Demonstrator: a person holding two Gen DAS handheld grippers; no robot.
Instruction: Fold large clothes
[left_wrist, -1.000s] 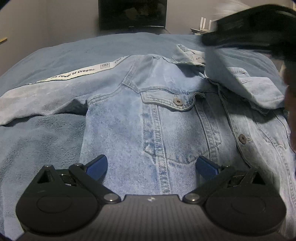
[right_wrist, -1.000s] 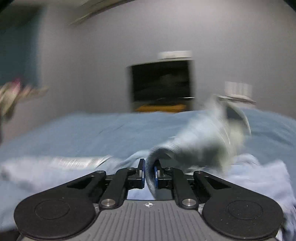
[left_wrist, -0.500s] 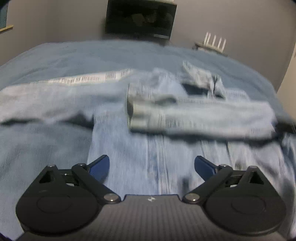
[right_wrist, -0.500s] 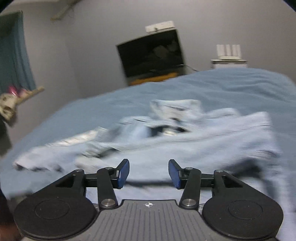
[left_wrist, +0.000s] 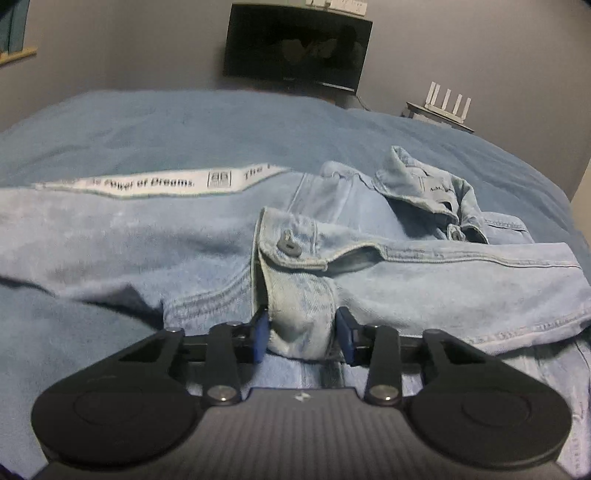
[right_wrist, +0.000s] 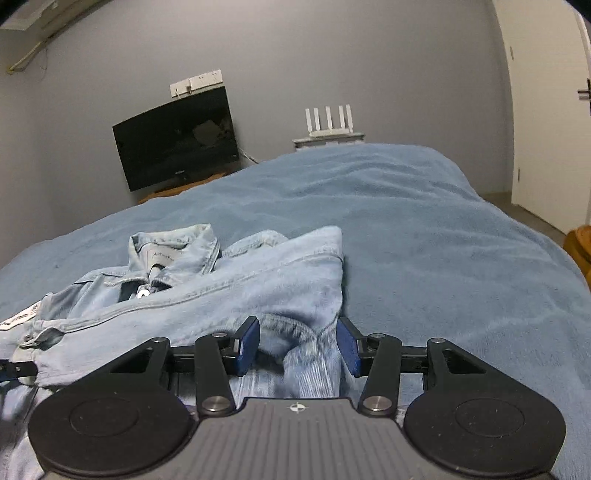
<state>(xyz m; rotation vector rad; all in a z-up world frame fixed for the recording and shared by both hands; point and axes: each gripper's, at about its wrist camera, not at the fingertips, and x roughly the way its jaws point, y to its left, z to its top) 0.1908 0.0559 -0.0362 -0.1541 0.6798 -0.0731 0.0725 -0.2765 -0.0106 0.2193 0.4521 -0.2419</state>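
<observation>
Left gripper jaws closing around sleeve cuff of denim jacket lying on bed; right gripper spread over jacket edge, not pinching. Get full cuff thickness before lifting

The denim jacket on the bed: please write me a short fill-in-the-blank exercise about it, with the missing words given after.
1. The jacket is made of light blue ____.
2. It lies on a bed with a ____ blanket.
3. The sleeve lies folded across the jacket's ____.
4. The left gripper is closing around the sleeve's ____.

Missing words: denim; blue; front; cuff
</observation>
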